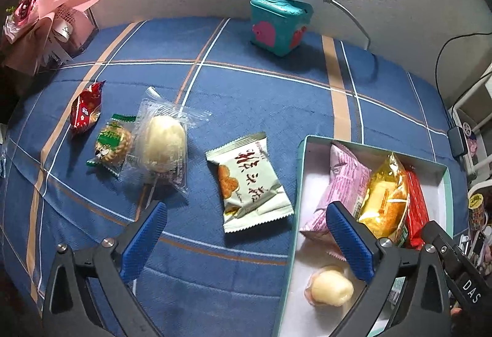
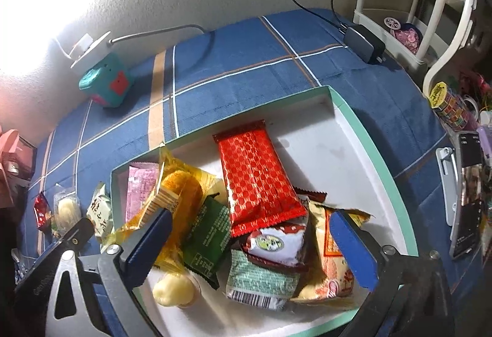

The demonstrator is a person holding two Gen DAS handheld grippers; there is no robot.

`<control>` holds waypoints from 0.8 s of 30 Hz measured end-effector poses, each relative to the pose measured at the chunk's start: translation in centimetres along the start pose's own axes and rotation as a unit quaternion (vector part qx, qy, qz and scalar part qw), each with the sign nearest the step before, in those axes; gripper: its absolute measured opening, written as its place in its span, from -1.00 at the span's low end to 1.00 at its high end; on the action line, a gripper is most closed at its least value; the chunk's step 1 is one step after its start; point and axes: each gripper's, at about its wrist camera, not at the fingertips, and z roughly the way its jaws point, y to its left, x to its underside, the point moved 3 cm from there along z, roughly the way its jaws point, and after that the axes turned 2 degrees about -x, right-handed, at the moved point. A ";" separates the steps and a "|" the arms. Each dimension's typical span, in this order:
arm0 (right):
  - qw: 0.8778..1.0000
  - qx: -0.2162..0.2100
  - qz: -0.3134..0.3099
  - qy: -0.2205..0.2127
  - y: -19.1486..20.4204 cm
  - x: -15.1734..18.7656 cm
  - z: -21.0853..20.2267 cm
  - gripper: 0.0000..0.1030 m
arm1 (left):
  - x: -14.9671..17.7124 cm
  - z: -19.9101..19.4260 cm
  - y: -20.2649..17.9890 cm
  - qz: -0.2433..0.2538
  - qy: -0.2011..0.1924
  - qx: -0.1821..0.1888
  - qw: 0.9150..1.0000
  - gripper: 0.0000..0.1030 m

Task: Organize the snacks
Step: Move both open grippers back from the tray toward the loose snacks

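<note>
On your left wrist view, the blue plaid cloth [image 1: 261, 97] lies bare across the middle and along the bottom centre, so you have open passage there. Four wrapped snacks sit at centre left: the red packet [image 1: 85, 107], the green-wrapped cookie [image 1: 112, 143], the clear-wrapped pastry [image 1: 163, 146] and the pale green packet [image 1: 249, 183]. The teal tin [image 1: 278, 24] and the cable beside it block the top centre.

On your right wrist view, the box [image 2: 353, 118] is heaped with packets at lower left; its upper right corner is bare floor.
</note>
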 end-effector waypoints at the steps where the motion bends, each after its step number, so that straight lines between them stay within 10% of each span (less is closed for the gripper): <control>1: 1.000 0.002 0.002 0.001 0.0 0.3 -0.2 1.00 | 0.1 -0.1 0.2 0.003 0.002 0.001 1.000 0.99; 24: 0.999 -0.008 -0.050 0.014 5.7 6.6 -4.0 1.00 | 3.2 -4.0 10.1 -0.010 0.019 -0.036 0.999 0.99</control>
